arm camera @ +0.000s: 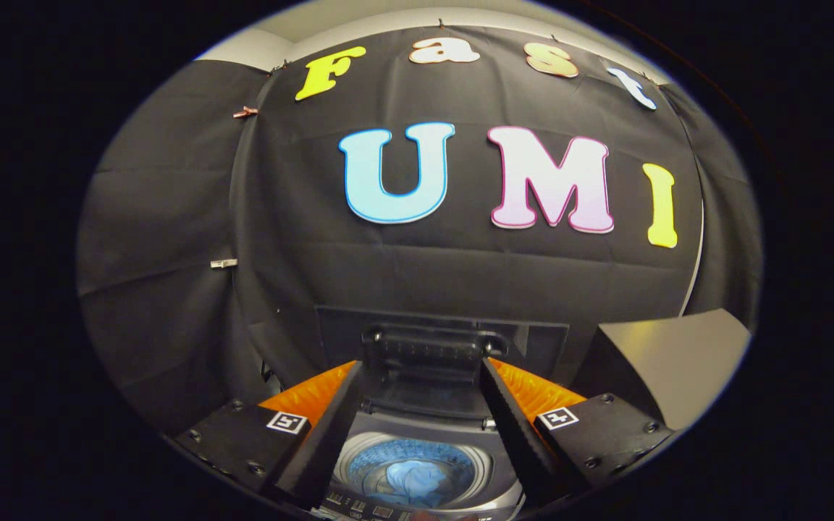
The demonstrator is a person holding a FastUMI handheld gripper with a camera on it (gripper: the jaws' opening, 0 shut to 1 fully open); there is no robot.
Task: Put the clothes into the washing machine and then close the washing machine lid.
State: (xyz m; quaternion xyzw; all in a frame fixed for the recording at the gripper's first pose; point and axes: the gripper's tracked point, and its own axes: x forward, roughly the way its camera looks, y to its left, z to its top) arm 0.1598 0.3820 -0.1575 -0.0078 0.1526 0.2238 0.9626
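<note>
Below open claw [417, 434], clothes [410, 474] in drum

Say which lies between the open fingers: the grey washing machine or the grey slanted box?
The grey top-loading washing machine, lid raised, blue clothes inside; the box stands aside.

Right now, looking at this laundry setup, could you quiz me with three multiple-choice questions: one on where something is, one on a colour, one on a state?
1. Where are the clothes?
A. inside the drum
B. draped over the lid
C. on the floor

2. What colour are the clothes?
A. red
B. blue
C. yellow

3. How is the washing machine lid?
A. shut flat
B. taken off
C. standing open

Answers: 1 A, they lie in the drum between the fingers. 2 B, the fabric is blue. 3 C, the lid stands raised behind the drum; the gripper is open before it.
</note>
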